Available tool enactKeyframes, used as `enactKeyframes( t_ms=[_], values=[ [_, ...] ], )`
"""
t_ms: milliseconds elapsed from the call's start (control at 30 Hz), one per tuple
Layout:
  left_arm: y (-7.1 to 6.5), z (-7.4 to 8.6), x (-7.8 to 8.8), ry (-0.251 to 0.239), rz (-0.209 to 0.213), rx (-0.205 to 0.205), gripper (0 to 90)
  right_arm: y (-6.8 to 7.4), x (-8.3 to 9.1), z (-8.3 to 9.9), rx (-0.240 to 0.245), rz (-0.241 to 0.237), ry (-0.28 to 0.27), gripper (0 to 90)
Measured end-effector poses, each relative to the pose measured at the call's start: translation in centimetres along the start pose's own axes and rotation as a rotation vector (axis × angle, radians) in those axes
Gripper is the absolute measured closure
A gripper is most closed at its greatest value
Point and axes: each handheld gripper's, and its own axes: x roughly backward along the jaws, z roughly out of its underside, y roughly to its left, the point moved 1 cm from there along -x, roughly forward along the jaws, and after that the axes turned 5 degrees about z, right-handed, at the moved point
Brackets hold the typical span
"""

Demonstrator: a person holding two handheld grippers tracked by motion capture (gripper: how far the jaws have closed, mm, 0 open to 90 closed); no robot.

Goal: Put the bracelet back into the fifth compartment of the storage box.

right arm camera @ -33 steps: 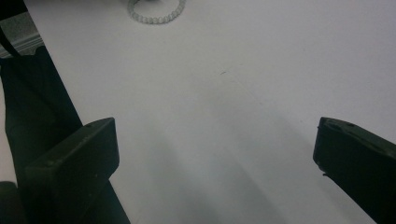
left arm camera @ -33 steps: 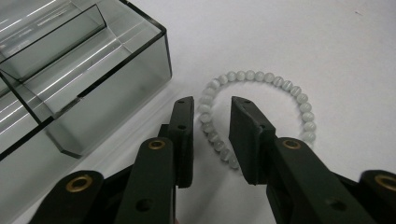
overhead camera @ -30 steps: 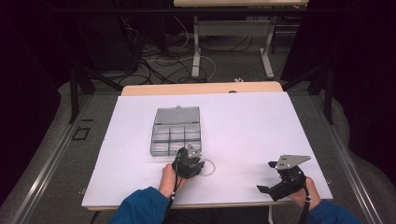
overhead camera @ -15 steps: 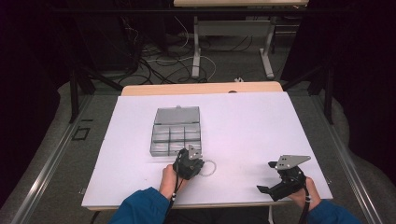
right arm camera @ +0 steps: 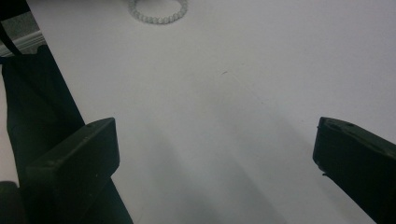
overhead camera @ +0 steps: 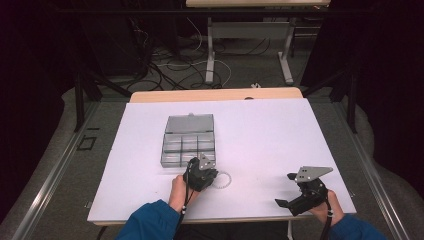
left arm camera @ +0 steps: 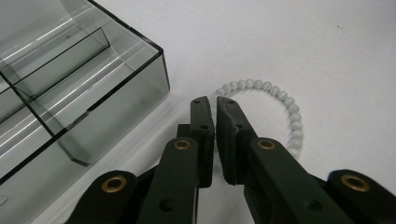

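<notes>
A ring of pale white beads, a bracelet (left arm camera: 280, 95), lies on the white table top (overhead camera: 260, 140) just right of a clear grey compartment box (left arm camera: 116, 88). My left gripper (left arm camera: 215, 101) points down at the ring's left side. Its jaws stand almost together, pinched on the beads there, and that part of the ring is hidden under the tips. In the high view the left gripper (overhead camera: 211, 175) sits at the box's near right corner, with the bracelet (overhead camera: 224, 181) beside it. My right gripper (overhead camera: 284, 190) is open over bare table at the front right.
The compartment box (overhead camera: 189, 142) has its lid (overhead camera: 190, 123) laid open toward the far side. In the right gripper view the bracelet (right arm camera: 158, 11) lies far ahead, and the table's near edge runs at the left. Floor cables and table legs lie beyond the table.
</notes>
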Motion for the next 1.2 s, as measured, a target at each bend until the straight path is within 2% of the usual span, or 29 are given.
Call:
enactKeyframes(
  t_ms=[67, 100, 200, 500, 800, 867, 967, 1000, 1200],
  values=[
    [0.0, -0.1, 0.1, -0.010, 0.004, 0.003, 85.6, 0.0, 0.0, 0.0, 0.002, 0.000, 0.000, 0.2],
    [0.1, -0.1, 0.2, -0.011, -0.002, -0.009, 85.6, 0.0, 0.0, 0.0, 0.001, 0.000, 0.001, 0.2],
    [0.0, -0.2, 0.4, -0.025, 0.010, 0.004, 85.5, -0.1, 0.0, 0.0, 0.005, 0.005, -0.006, 0.2],
    [0.1, -0.4, 0.9, -0.055, 0.018, -0.003, 85.5, -0.1, 0.0, 0.0, 0.003, 0.005, -0.007, 0.2],
    [0.0, -0.8, 1.7, -0.060, 0.032, -0.011, 85.5, -0.1, 0.0, 0.0, 0.007, -0.006, 0.000, 0.2],
    [0.0, -0.9, 1.8, -0.077, 0.035, -0.010, 85.5, -0.1, 0.0, 0.0, 0.003, -0.006, 0.002, 0.2],
    [0.1, -1.0, 2.2, -0.076, 0.041, -0.006, 85.5, -0.1, 0.0, 0.0, 0.008, -0.004, 0.000, 0.2],
    [0.1, -1.1, 2.2, -0.095, 0.038, -0.005, 85.4, -0.1, 0.0, 0.0, 0.006, -0.003, 0.000, 0.2],
    [0.1, -1.3, 2.9, -0.101, 0.038, -0.008, 85.5, -0.1, 0.0, 0.0, 0.001, -0.002, 0.001, 0.2]
  ],
)
